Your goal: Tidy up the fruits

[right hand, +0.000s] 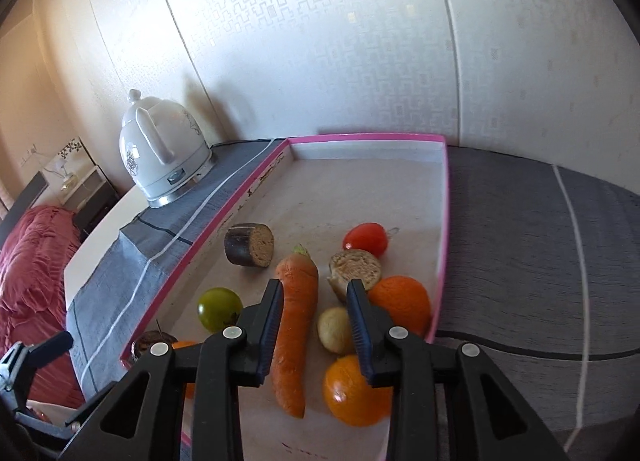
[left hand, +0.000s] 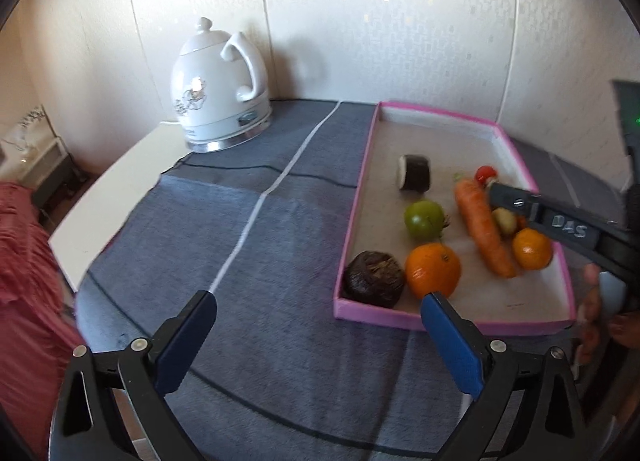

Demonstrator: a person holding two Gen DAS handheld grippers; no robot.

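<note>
A pink-rimmed tray (left hand: 360, 197) (right hand: 444, 221) holds a carrot (left hand: 482, 229) (right hand: 296, 325), two oranges (left hand: 432, 269) (left hand: 532, 249), a green fruit (left hand: 424, 219) (right hand: 220, 309), a red tomato (right hand: 366, 239), two cut eggplant pieces (right hand: 250, 245) (right hand: 354, 267), a small pale potato (right hand: 336, 329) and a dark round lump (left hand: 374, 279). My right gripper (right hand: 315, 284) (left hand: 500, 197) hangs over the carrot, jaws slightly apart; the carrot lies on the tray floor between them, clear of the right pad. My left gripper (left hand: 318, 299) stands wide open and empty over the grey cloth, left of the tray's near corner.
A white kettle (left hand: 218, 93) (right hand: 164, 157) stands at the back left, its black cord (left hand: 256, 169) running across the grey cloth (left hand: 240, 245). The table's left edge drops off toward red bedding (left hand: 24, 261). A wall stands close behind the tray.
</note>
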